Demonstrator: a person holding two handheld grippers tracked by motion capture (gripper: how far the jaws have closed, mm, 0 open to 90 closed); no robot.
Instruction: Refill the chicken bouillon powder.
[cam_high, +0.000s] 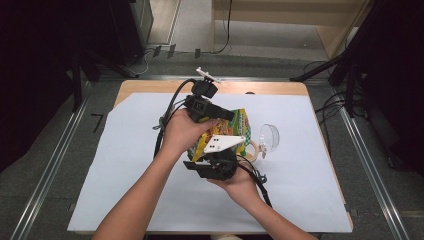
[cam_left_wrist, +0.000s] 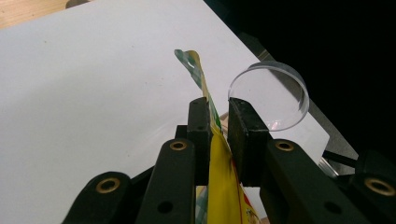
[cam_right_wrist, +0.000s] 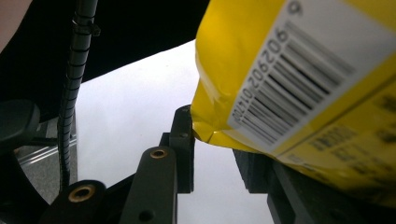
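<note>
Black pads of the left gripper (cam_left_wrist: 218, 128) stand nearly together, and we find them pinching the thin sealed edge of the yellow snack bag (cam_left_wrist: 219, 182), which rises flat between them; the grip is narrow and firm on the foil. From the high view, we note the left gripper (cam_high: 220, 116) at the far side of the snack bag (cam_high: 235, 127), the left hand (cam_high: 182, 130) wrapped around its body.

In the right gripper view, the right gripper (cam_right_wrist: 212, 149) has its jaws partly apart; the bag's barcode corner (cam_right_wrist: 289, 84) lies over the right-hand jaw and hides it, so we cannot tell whether the pads press on the bag. The right hand (cam_high: 240, 182) holds that gripper (cam_high: 212, 167) at the near side of the bag, its grey plate (cam_high: 223, 143) lying over the packet.

The bag is held up between the two grippers above the white sheet (cam_high: 125, 175) that covers the wooden table (cam_high: 150, 86); just beside it, to the right, a clear plastic cup (cam_high: 270, 137) lies on its side, and a tan ring (cam_high: 253, 150) rests on the sheet near it.
</note>
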